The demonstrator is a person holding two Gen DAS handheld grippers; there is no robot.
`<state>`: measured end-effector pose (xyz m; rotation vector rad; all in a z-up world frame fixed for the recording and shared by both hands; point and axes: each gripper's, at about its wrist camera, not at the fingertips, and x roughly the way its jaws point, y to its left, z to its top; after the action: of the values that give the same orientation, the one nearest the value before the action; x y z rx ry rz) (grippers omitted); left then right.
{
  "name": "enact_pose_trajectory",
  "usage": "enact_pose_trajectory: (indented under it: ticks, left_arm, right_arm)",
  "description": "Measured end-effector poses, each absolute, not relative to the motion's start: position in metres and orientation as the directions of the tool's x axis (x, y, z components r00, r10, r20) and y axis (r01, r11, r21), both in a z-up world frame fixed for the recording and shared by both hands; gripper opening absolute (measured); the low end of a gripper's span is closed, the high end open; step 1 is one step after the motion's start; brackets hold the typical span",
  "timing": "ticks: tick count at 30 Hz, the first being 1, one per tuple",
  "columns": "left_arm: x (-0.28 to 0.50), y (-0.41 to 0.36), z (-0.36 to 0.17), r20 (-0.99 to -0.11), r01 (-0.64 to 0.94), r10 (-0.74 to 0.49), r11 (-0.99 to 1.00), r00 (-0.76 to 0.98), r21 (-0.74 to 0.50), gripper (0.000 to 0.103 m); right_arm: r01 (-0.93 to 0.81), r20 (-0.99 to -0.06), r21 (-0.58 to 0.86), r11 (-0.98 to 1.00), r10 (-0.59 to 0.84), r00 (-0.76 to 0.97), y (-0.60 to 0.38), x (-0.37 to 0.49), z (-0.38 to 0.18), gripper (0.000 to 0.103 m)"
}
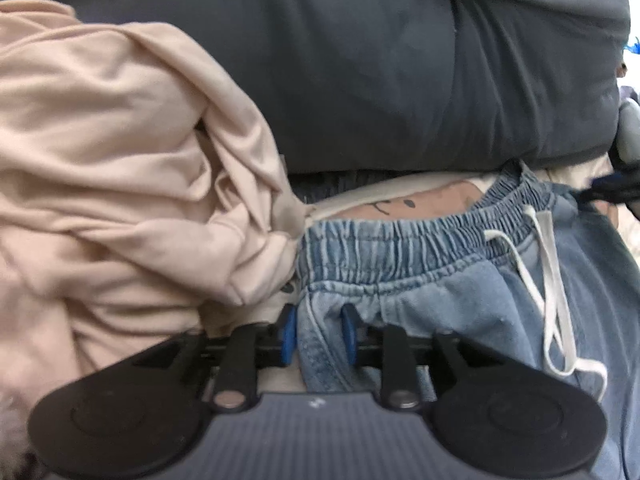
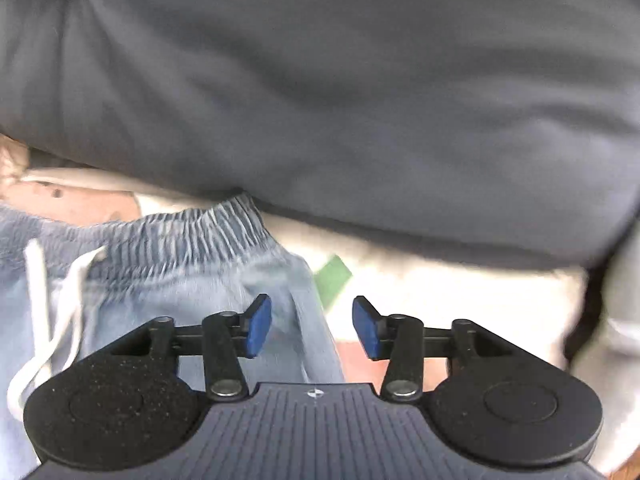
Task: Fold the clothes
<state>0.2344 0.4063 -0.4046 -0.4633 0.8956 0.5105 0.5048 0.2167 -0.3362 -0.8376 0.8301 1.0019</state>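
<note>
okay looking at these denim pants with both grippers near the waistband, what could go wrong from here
The left gripper has only a narrow fold of the denim pants between its pads, so the fabric may slip out. The white drawstring hangs loose and could snag a finger. The beige garment crowds the waistband's left end and may get dragged along.

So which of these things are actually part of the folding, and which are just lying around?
Part of the job:
- blue denim shorts with a white drawstring
- left claw, its pads either side of a fold of the shorts
- right claw, open, holding nothing

Just lying about:
- crumpled beige garment
- dark grey cushion behind
- patterned cover underneath
</note>
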Motion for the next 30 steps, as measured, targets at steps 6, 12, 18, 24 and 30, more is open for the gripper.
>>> enact_pose_trajectory:
  ticks: [6,12,18,24,30]
  left_arm:
    - [0.232,0.391,-0.387,-0.821,-0.59,0.25,0.797,0.514,-0.127,0.039]
    - [0.235,0.377,-0.361,-0.825,-0.58,0.271,0.81,0.497,-0.083,0.045]
    - [0.256,0.349,-0.323,-0.821,-0.564,0.244,0.818,0.515,-0.111,0.051]
    - [0.304,0.301,-0.282,-0.827,-0.511,0.231,0.856,0.512,-0.077,0.053]
    - [0.368,0.25,-0.251,-0.845,-0.451,0.188,0.89,0.501,-0.07,0.055]
  right_arm:
    - [-0.913,-0.877,-0.218,0.344,0.341,0.338,0.193,0.556,-0.272,0.062]
    - [-0.876,-0.876,-0.23,0.424,0.302,0.376,0.078,0.568,-0.236,0.063]
    - [-0.804,-0.86,-0.198,0.56,0.295,0.416,-0.053,0.572,-0.219,0.066]
    - [-0.717,-0.82,-0.148,0.682,0.321,0.474,-0.181,0.565,-0.213,0.07]
    - [-0.647,-0.798,-0.058,0.761,0.354,0.488,-0.283,0.547,-0.235,0.07]
